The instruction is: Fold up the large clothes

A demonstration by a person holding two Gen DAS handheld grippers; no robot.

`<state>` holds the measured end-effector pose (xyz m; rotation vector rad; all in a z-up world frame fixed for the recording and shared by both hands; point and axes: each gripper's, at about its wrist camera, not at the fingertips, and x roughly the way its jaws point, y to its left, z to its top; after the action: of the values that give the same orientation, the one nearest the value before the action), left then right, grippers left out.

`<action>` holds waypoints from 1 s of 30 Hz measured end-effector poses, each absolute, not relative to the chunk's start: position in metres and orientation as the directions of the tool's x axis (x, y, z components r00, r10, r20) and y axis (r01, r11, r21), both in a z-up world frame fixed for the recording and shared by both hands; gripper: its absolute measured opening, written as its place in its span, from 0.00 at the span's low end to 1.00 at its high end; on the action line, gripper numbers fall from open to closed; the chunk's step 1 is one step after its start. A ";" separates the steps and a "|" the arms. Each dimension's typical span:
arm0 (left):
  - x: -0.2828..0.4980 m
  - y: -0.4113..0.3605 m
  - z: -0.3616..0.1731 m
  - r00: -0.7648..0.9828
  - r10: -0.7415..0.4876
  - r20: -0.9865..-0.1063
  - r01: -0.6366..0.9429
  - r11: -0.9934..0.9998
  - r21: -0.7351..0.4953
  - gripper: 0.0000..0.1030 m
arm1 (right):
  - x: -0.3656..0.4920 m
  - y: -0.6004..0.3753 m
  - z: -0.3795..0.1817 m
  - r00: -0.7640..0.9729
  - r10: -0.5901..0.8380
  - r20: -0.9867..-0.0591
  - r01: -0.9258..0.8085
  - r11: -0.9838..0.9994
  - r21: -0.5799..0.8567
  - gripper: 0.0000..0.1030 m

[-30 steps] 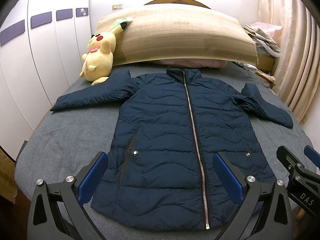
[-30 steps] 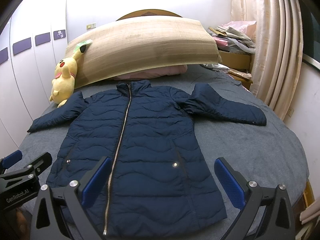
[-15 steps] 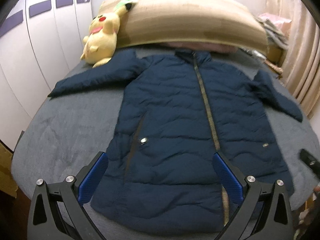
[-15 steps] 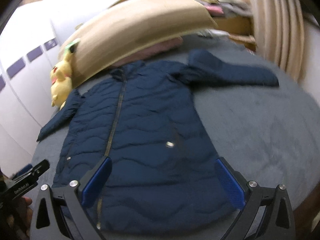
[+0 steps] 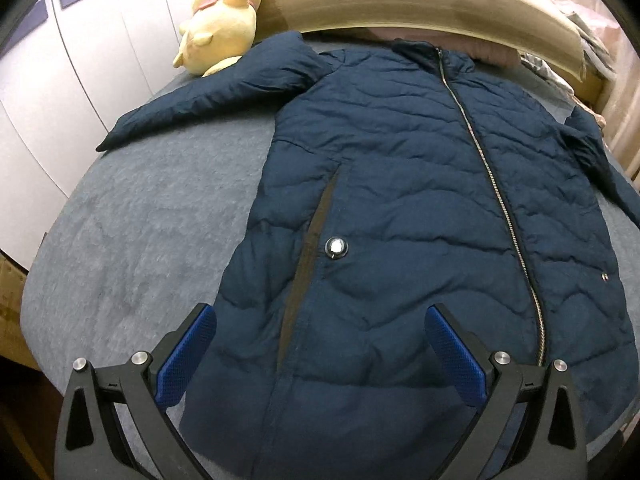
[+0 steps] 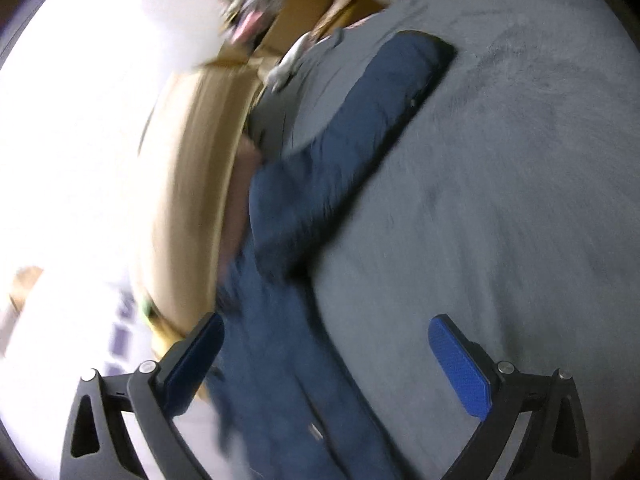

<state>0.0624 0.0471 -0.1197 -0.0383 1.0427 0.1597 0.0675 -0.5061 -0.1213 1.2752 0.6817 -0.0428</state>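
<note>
On the grey bedspread (image 5: pixel 132 240) a navy quilted puffer jacket (image 5: pixel 400 200) lies front up, zipped to the collar, its sleeves thrown out to either side. That flat, spread layout probably serves the fold: the sleeves and side edges lie easy to reach.

The left gripper (image 5: pixel 320 348) hovers over the lower left panel of the jacket, near the hem, jaws wide apart and holding nothing. One blue pad (image 5: pixel 186 354) sits over the jacket's side edge and the other over the quilting short of the zipper (image 5: pixel 492 184), a stance that looks like a lead-in to a grasp at the hem.

The right gripper (image 6: pixel 326 364) is likewise spread and empty, its view tilted and heavily blurred, pointing along the jacket's right sleeve (image 6: pixel 360 128).

The left wrist view alone shows the whole jacket, the pocket snap (image 5: pixel 336 247), the yellow Pikachu plush (image 5: pixel 222 20) touching the left sleeve, and the rolled mat (image 5: pixel 420 0) at the head of the bed. The right wrist view alone shows the right sleeve's cuff (image 6: pixel 434 60) lying flat, with bare bedspread beyond it.
</note>
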 end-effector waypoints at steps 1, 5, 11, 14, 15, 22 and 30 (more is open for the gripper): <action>0.064 0.047 -0.121 0.494 0.114 -0.862 -0.149 0.988 0.045 1.00 | 0.076 -0.514 -0.121 0.811 0.337 -0.478 0.393 0.291 0.872 1.00; 0.072 0.047 -0.125 0.495 0.110 -0.862 -0.150 0.988 0.040 1.00 | 0.121 -0.561 -0.129 0.848 0.274 -0.455 0.405 0.220 0.887 0.99; 0.084 0.051 -0.131 0.492 0.133 -0.860 -0.160 0.985 0.060 1.00 | 0.167 -0.604 -0.163 0.850 0.211 -0.483 0.457 0.162 0.875 0.74; 0.089 0.055 -0.132 0.499 0.139 -0.856 -0.175 0.983 0.057 1.00 | 0.180 -0.619 -0.175 0.840 0.173 -0.514 0.490 0.162 0.856 0.73; 0.090 0.056 -0.132 0.501 0.141 -0.854 -0.179 0.982 0.057 1.00 | 0.185 -0.623 -0.180 0.832 0.163 -0.531 0.508 0.162 0.846 0.71; 0.100 0.059 -0.139 0.502 0.149 -0.852 -0.183 0.981 0.063 1.00 | 0.207 -0.640 -0.192 0.767 0.112 -0.632 0.611 0.172 0.772 0.39; 0.098 0.077 -0.140 0.513 0.147 -0.845 -0.213 0.976 0.041 1.00 | 0.267 -0.587 -0.060 0.720 -0.138 -0.680 0.569 0.679 0.464 0.13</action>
<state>0.0975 0.0765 -0.1397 -0.0709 1.0089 0.2167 0.2668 -0.5874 -0.0604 0.7220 0.6563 -0.4306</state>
